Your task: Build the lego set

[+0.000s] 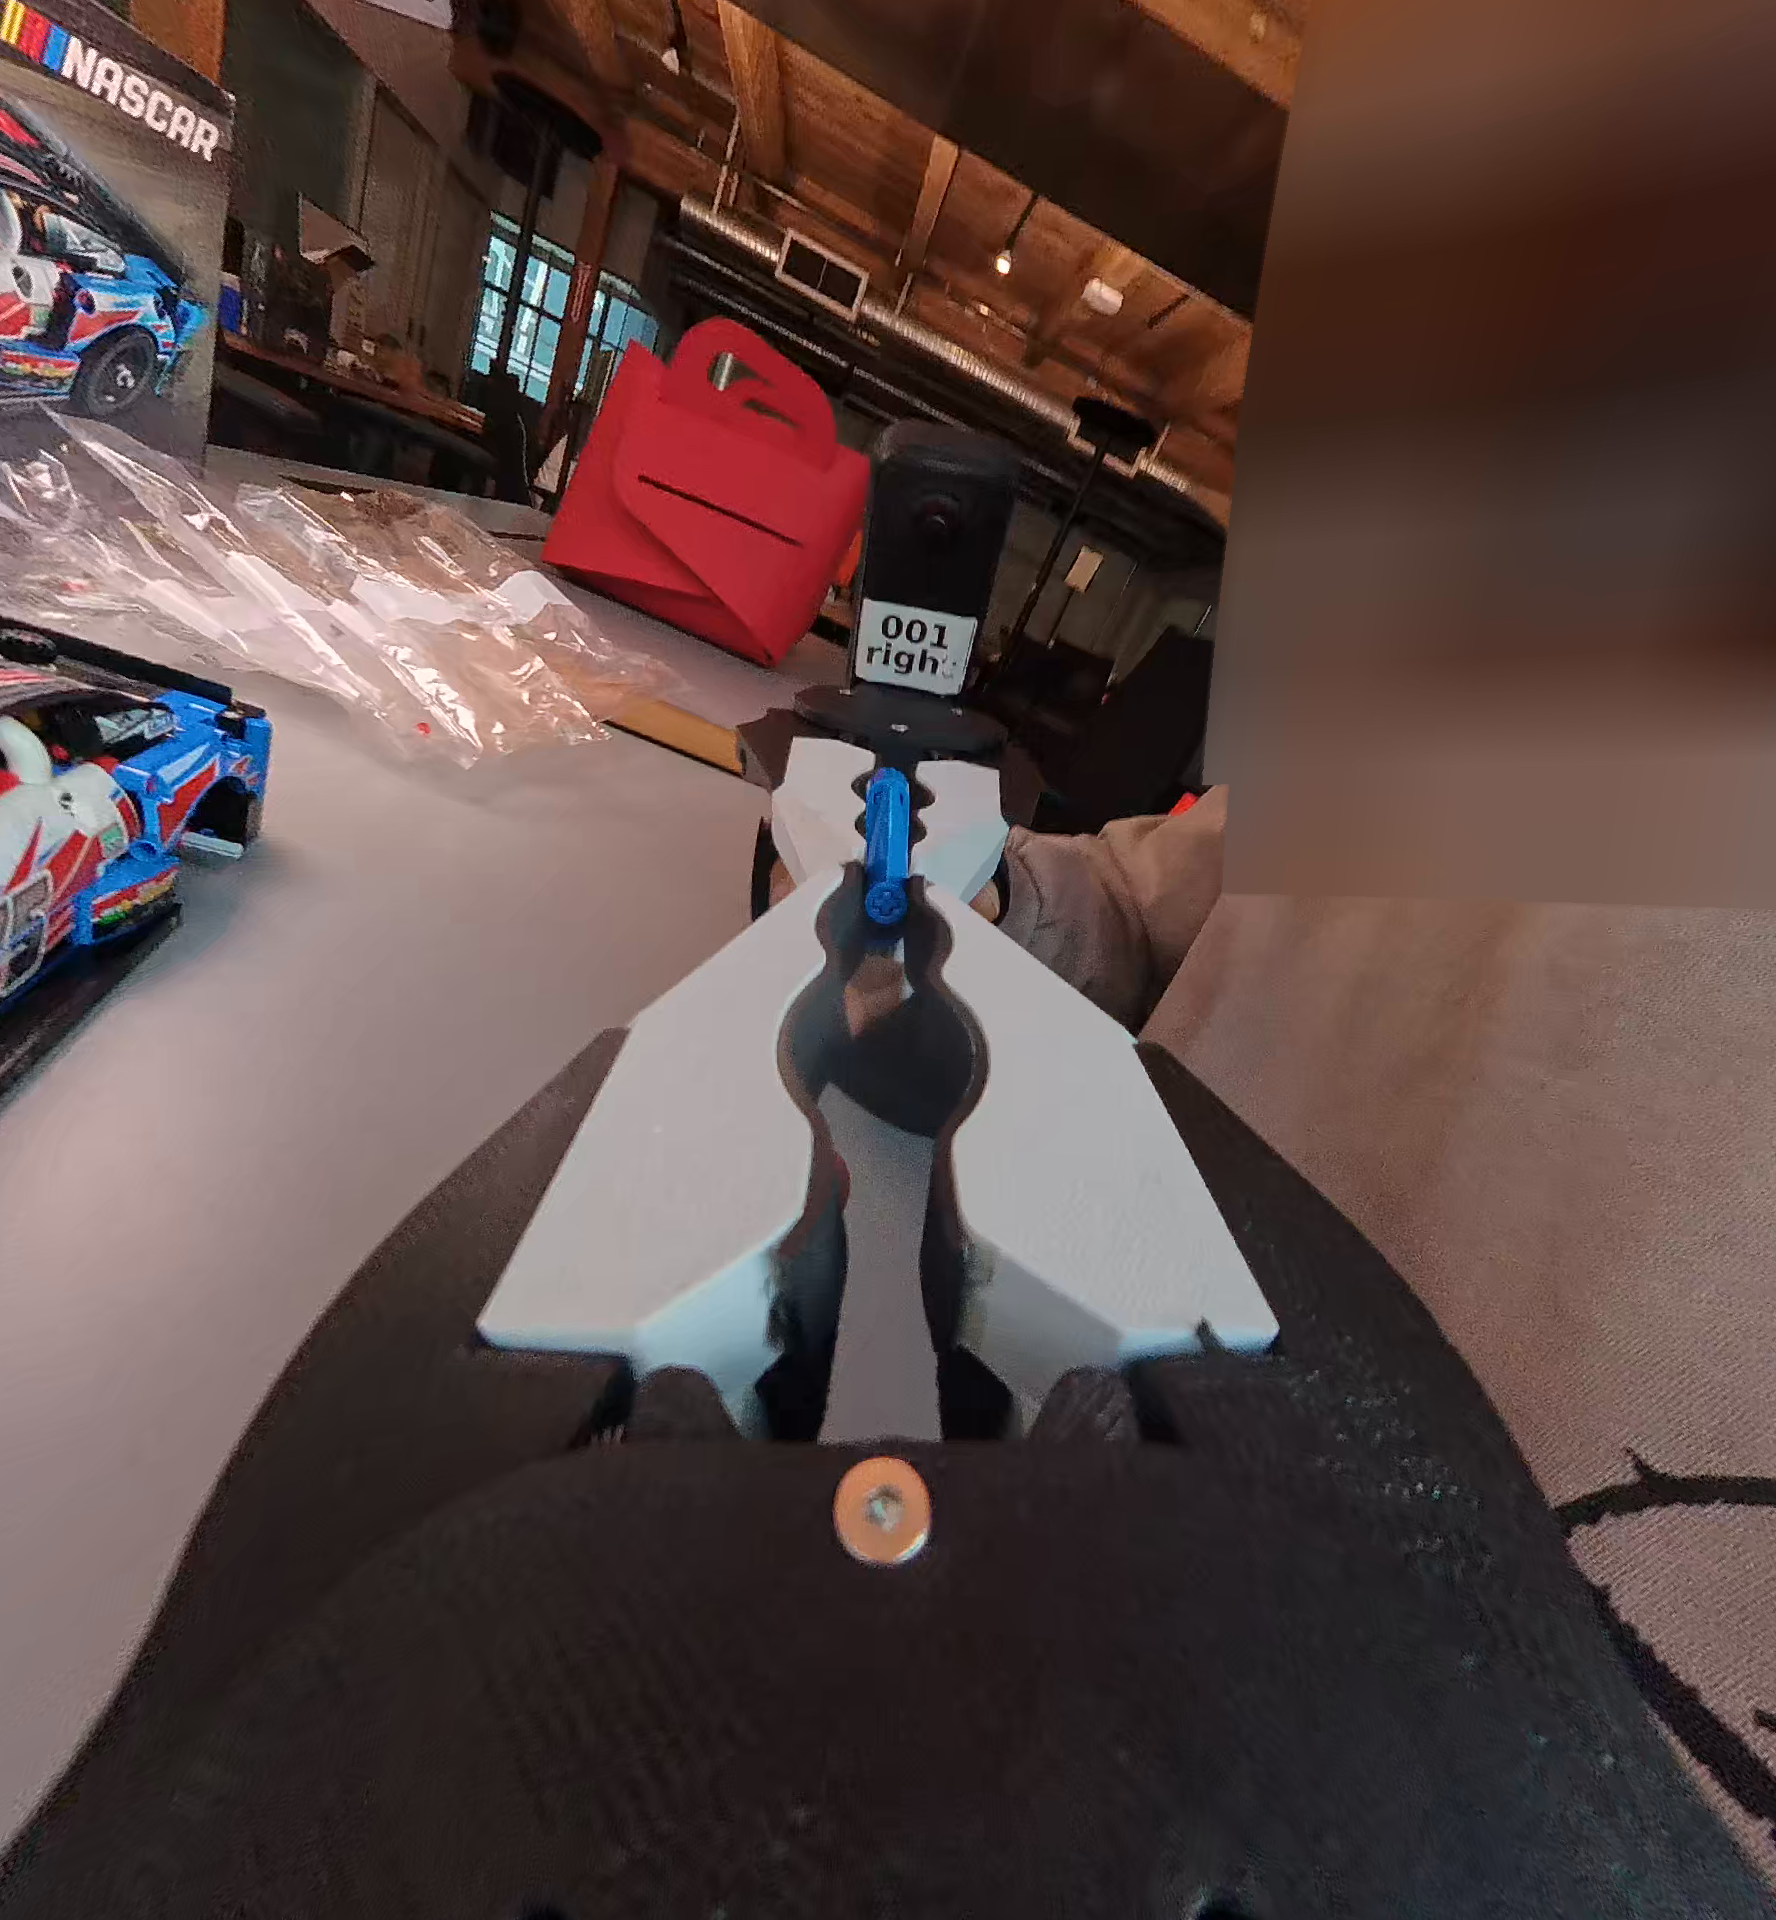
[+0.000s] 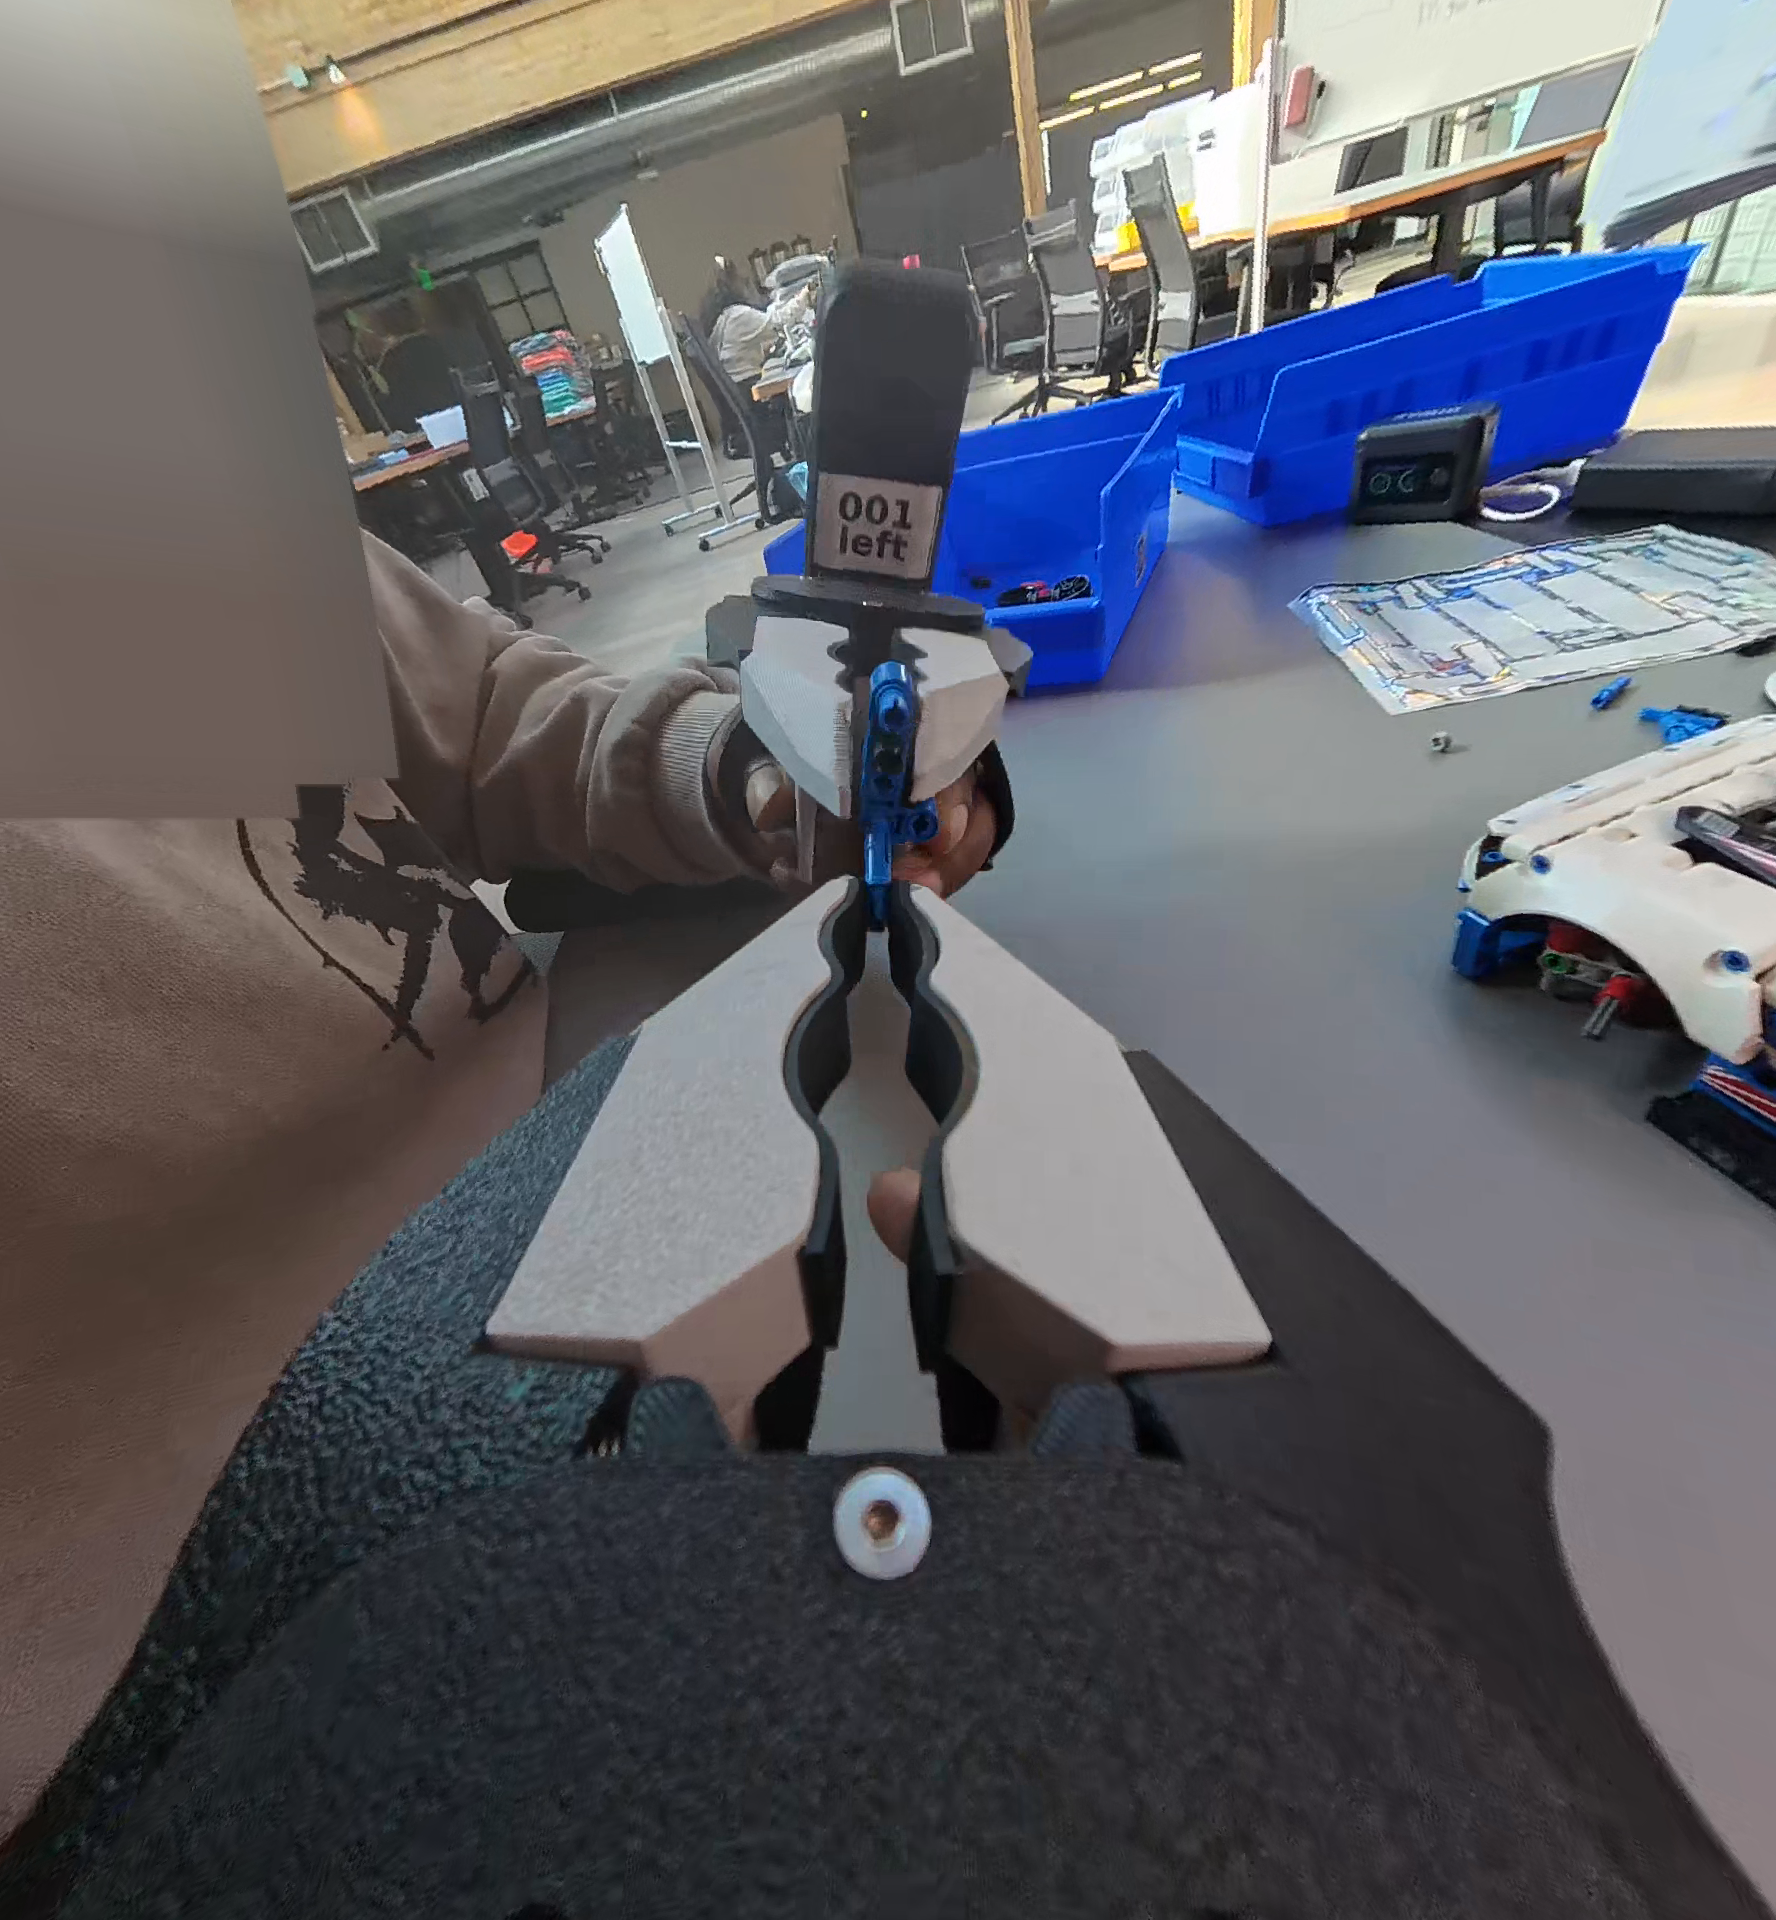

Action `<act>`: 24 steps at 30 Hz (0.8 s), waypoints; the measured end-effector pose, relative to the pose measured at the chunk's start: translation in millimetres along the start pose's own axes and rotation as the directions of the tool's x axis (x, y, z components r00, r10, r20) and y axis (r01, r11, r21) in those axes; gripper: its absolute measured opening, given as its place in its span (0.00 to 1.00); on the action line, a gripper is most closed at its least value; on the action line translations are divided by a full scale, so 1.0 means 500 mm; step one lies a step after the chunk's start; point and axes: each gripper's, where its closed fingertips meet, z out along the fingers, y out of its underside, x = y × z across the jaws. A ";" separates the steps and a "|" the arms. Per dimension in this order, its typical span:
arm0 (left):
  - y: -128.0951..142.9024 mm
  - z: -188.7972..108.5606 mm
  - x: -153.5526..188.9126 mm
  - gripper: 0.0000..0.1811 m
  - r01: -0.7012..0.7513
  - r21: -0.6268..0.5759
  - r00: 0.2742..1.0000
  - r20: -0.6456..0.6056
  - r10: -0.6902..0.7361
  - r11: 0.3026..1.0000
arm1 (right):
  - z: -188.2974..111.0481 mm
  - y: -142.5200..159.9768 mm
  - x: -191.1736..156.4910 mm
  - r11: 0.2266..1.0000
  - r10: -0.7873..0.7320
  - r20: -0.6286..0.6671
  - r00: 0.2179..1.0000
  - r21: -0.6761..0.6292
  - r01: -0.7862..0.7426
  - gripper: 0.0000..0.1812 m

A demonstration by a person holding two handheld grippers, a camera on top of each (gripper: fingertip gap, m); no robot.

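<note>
— Grippers met nose to nose above the table (image 2: 1227,935), did you see? The left gripper (image 1: 884,909) was pinched on one end of a blue Technic beam (image 1: 884,842), and the right gripper (image 2: 876,904) was clamped on the other end, or on a small blue connector (image 2: 905,826) at that end. I couldn't tell whether that was a separate piece.

— So both claws were pressed together on the same little assembly?

— Tips only, yes. The beam hung in the air between them, well apart from the race car model (image 2: 1673,894) that sat half-built off to one side.

— What would you have told the person?

— To keep the two tools on one line. With so shallow a bite, I reckoned any twist would lever the beam out of one pair of tips. Push straight along the pin's axis, slowly, and feel for the click.

— And if it slipped?

— It would likely drop onto the table or into a lap. I'd have worked lower, nearer the surface.

— Where were the spares?

— A few blue bits lay by the instruction sheet (image 2: 1570,613), with the blue bins (image 2: 1435,395) behind. Empty plastic bags (image 1: 292,592) and a red paper box (image 1: 707,509) sat on the other side, beside the set's box (image 1: 73,229).
</note>
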 end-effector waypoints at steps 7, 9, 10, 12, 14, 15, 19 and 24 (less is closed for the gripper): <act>0.038 0.007 0.002 0.03 -0.327 -0.233 0.936 0.050 0.348 0.916 | -0.007 0.026 -0.003 0.993 0.026 0.040 0.999 -0.116 -0.022 0.01; 0.049 0.007 0.000 0.03 -0.328 -0.251 0.936 0.048 0.350 0.911 | -0.007 0.038 -0.004 0.983 -0.040 0.024 0.999 -0.177 0.043 0.01; 0.053 0.007 0.001 0.03 -0.318 -0.252 0.940 0.042 0.339 0.914 | -0.007 0.044 -0.005 0.979 -0.058 0.021 0.998 -0.196 0.061 0.01; 0.062 0.009 0.000 0.03 -0.317 -0.264 0.941 0.035 0.337 0.911 | -0.004 0.047 -0.007 0.981 -0.059 0.030 0.998 -0.184 0.063 0.01; 0.066 0.017 0.011 0.03 -0.290 -0.245 0.954 0.005 0.301 0.925 | 0.001 0.049 -0.014 0.985 -0.035 0.055 0.998 -0.169 0.043 0.01; 0.068 0.017 0.006 0.03 -0.289 -0.249 0.953 0.018 0.303 0.924 | 0.002 0.051 -0.010 0.985 -0.039 0.047 0.998 -0.168 0.046 0.01; 0.052 0.015 0.003 0.03 -0.210 -0.184 0.976 0.021 0.218 0.960 | 0.004 0.034 -0.005 0.994 -0.016 0.042 0.999 -0.104 0.021 0.01; 0.013 0.011 -0.047 0.03 0.083 -0.006 0.992 0.095 -0.082 0.997 | -0.005 0.017 0.057 0.975 -0.217 -0.164 0.962 -0.078 0.207 0.11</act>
